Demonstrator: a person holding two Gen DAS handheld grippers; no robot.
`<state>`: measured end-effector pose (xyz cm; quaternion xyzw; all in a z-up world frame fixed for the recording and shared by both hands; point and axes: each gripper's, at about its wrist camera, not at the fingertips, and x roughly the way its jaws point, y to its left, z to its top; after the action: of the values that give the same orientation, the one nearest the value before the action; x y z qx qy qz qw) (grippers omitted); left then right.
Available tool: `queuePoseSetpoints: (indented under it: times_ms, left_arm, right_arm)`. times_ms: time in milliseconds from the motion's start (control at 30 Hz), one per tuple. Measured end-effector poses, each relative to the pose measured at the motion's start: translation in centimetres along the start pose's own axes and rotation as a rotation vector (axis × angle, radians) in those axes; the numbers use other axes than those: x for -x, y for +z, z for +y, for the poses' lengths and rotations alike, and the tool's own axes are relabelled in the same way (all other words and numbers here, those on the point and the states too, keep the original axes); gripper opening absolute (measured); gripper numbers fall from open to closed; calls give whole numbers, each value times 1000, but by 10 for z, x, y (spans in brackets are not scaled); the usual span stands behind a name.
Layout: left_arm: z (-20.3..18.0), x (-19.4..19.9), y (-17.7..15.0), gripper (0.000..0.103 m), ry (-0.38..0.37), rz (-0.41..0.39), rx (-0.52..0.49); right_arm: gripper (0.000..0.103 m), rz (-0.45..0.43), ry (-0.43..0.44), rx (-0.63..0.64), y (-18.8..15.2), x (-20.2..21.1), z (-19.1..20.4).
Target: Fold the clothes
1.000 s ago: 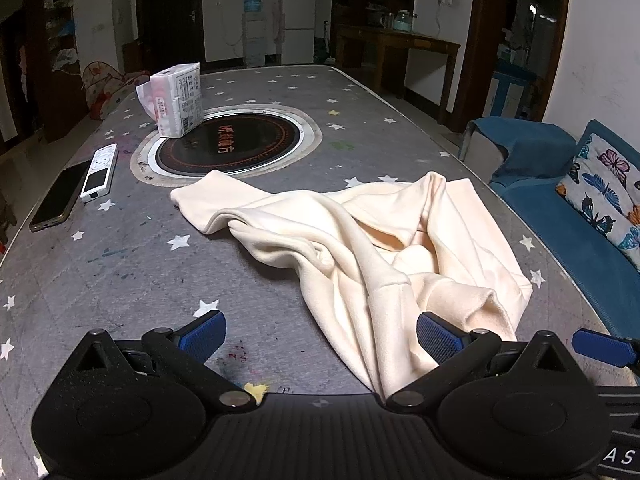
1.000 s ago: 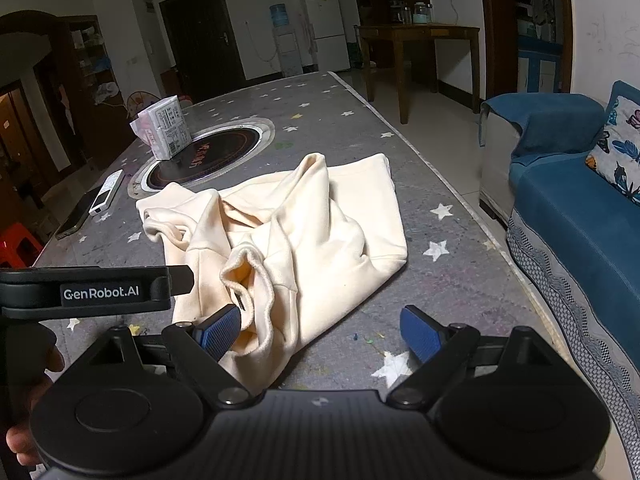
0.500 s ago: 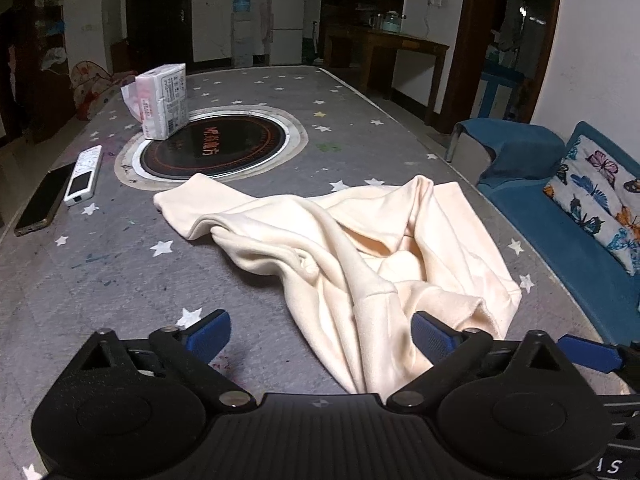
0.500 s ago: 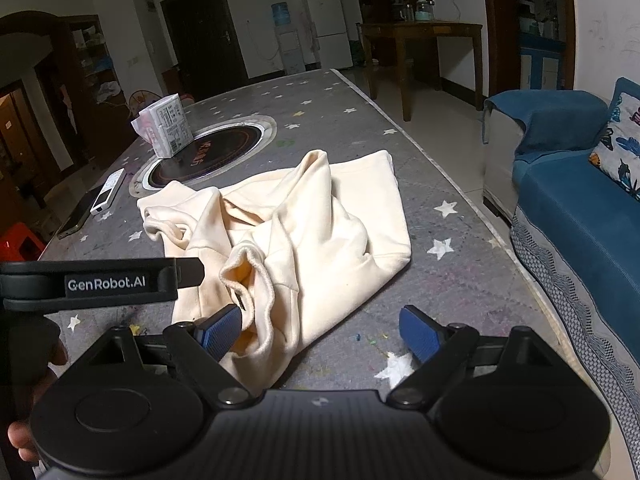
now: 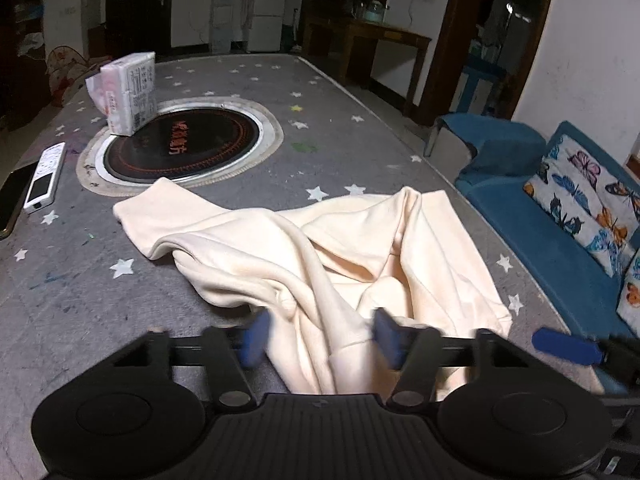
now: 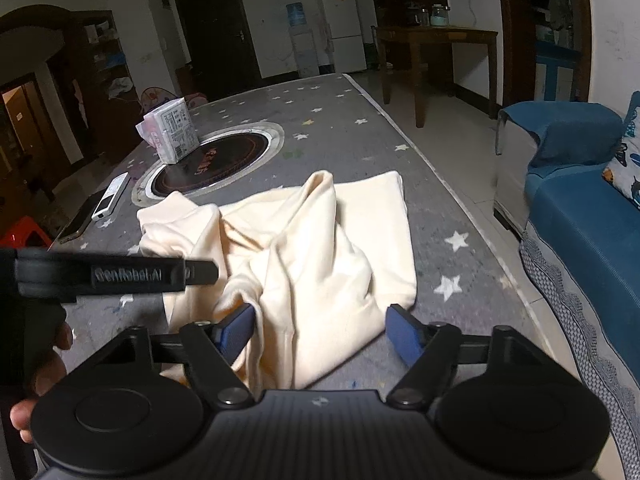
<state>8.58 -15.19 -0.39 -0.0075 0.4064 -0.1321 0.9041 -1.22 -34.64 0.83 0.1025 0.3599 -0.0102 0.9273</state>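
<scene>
A cream sweatshirt point(image 5: 360, 240) point(image 6: 320, 240) lies crumpled on the grey star-patterned table point(image 5: 80, 288) point(image 6: 360, 148). My left gripper point(image 5: 320, 338) hangs over its near edge with a thick fold of the cloth between the blue pads. Its jaws are closing and the pads look blurred, with a small gap on the left side. My right gripper point(image 6: 320, 334) straddles the garment's near right corner, jaws closing, cloth between them but not pinched. The left gripper's black body point(image 6: 120, 274) shows in the right wrist view, held by a hand point(image 6: 36, 364).
A round black hob point(image 5: 180, 146) is set into the table beyond the garment, with a tissue pack point(image 5: 128, 92) on its rim. A white remote point(image 5: 44, 176) and a phone point(image 5: 12, 192) lie far left. A blue sofa point(image 5: 560, 248) runs along the table's right edge.
Both grippers have moved forward over the sweatshirt's near edge. Their jaws have narrowed around the cloth, the left much more than the right.
</scene>
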Motion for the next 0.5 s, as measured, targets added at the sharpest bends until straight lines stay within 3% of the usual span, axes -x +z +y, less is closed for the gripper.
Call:
queuePoseSetpoints:
  times_ms: [33,100,200,500]
  left_arm:
    - [1,-3,1,40,1,7,2]
    - [7,-7,1,21,5,16,7]
    - [15,-5,-1,11,0,13,13]
    - [41,23,-17,3,7,-14,67]
  right_arm:
    - [68,1,4,1,3,-2,-1]
    - [65,7,14,7,10,-8,-3]
    - [63,10,18,37,20,-19,-3]
    - [61,-18,90,14,54,-40,-4]
